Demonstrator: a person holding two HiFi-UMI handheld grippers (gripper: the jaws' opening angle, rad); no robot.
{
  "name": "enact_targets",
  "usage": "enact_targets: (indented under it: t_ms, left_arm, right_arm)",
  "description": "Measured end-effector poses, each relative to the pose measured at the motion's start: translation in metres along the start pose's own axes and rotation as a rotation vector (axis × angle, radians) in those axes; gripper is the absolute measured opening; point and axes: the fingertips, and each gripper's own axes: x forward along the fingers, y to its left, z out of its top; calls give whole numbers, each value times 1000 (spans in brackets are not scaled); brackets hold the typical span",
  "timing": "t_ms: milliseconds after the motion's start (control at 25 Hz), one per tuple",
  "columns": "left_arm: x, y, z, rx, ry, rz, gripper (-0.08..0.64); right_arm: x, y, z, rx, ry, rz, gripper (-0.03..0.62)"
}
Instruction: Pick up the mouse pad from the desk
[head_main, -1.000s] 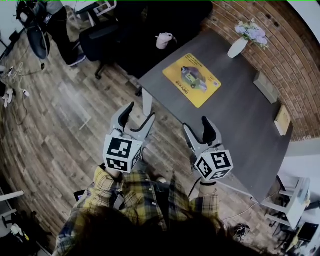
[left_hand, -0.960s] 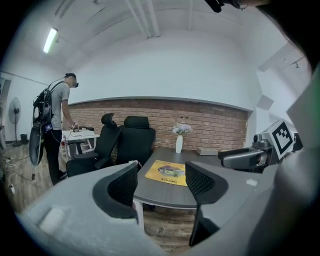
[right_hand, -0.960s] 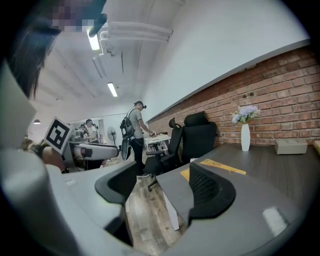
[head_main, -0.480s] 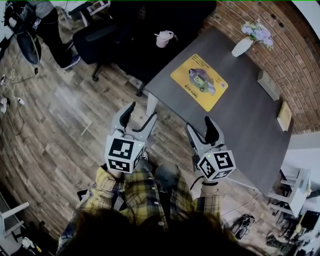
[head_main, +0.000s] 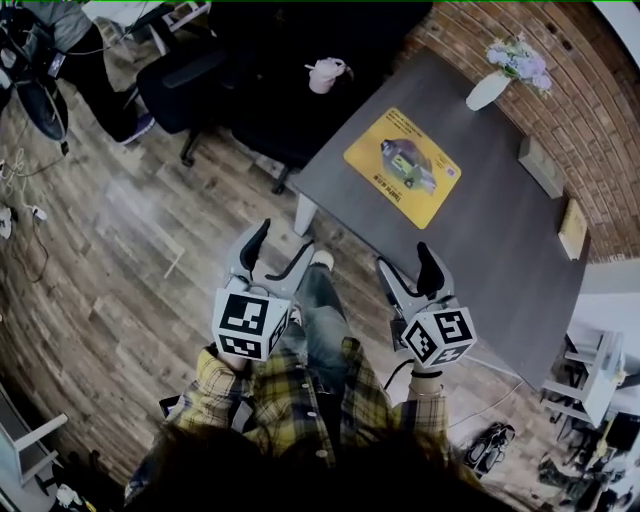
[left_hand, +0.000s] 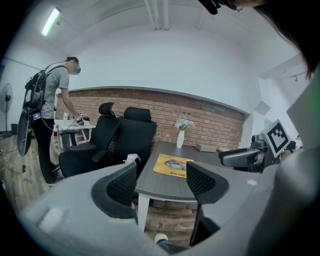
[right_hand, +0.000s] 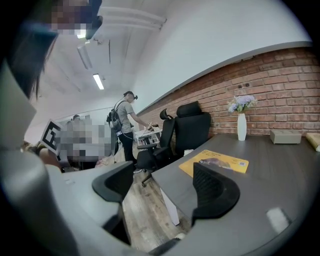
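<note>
near: left hand-held gripper (head_main: 280, 245) is held wide, nothing gripped | right hand-held gripper (head_main: 408, 265) jaws are being opened, nothing between them | far: yellow mouse pad (head_main: 403, 167) is laid flat on the desk (head_main: 480, 235), well apart from both, untouched

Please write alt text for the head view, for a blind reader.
Seen from above, a person holds two empty claws near a grey desk: the left claw open, the right claw opening. A yellow mouse pad lies flat on the desk, a vase at its far end.
</note>
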Motion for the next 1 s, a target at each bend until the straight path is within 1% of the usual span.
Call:
enact_targets:
  t_ms: [160, 400, 600, 800, 1000]
  left_arm:
    - [15, 12, 5, 23, 6, 3, 310]
    - [64, 31, 42, 34, -28, -18, 311]
    - [115, 29, 71, 38, -37, -51, 316]
    - [167, 23, 96, 66, -42, -81, 316]
    - [217, 12, 115, 96, -43, -118, 316]
  right_arm:
    - [17, -15, 5, 1, -13, -10, 353]
    - [45, -47, 30, 4, -34, -54, 356]
    - [66, -78, 47, 6, -19, -73, 357]
    - [81, -125, 71, 31, -48, -115, 357]
    - [90, -166, 83, 67, -72, -149, 356]
